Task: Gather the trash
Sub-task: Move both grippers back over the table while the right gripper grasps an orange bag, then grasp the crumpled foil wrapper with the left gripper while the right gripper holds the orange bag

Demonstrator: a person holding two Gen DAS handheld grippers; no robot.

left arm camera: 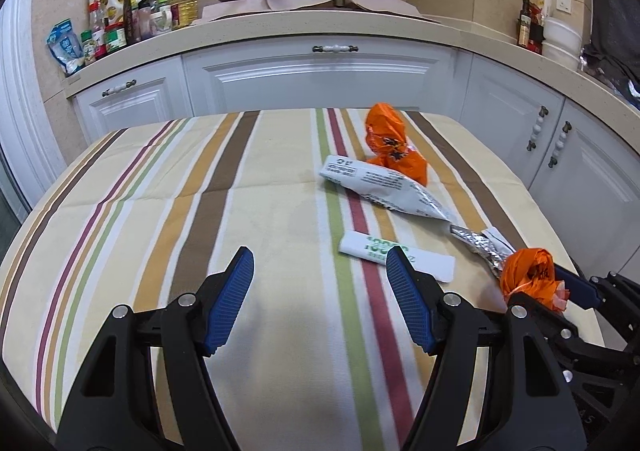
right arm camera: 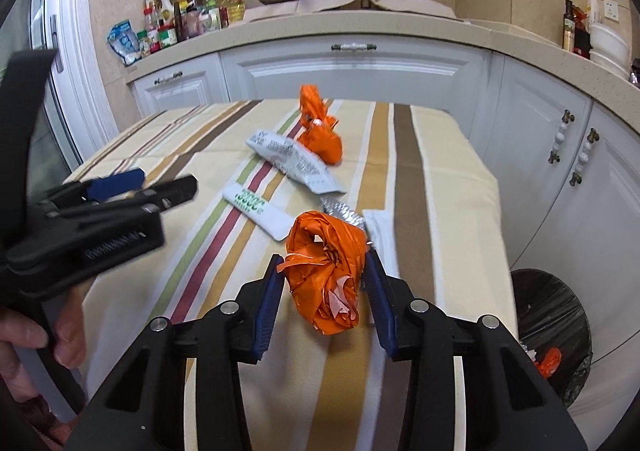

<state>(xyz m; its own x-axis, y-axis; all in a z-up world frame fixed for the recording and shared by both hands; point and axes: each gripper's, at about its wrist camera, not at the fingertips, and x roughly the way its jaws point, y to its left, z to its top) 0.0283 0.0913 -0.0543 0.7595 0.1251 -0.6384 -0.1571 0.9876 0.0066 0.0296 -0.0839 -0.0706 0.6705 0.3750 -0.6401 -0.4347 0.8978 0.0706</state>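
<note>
My right gripper point(right arm camera: 325, 271) is shut on a crumpled orange wrapper point(right arm camera: 326, 279), held just above the striped tablecloth point(right arm camera: 452, 179); the same wrapper shows in the left wrist view point(left arm camera: 528, 277). My left gripper point(left arm camera: 320, 267) is open and empty over the table, left of the trash. On the cloth lie another orange wrapper point(left arm camera: 390, 143), a white printed packet point(left arm camera: 380, 187), a white and green paper sleeve point(left arm camera: 396, 257) and a silver foil strip point(left arm camera: 480, 247).
A black-lined trash bin point(right arm camera: 548, 331) stands on the floor right of the table, with an orange scrap inside. White kitchen cabinets point(left arm camera: 320, 71) and a counter with bottles, a pan and a pot are behind the table.
</note>
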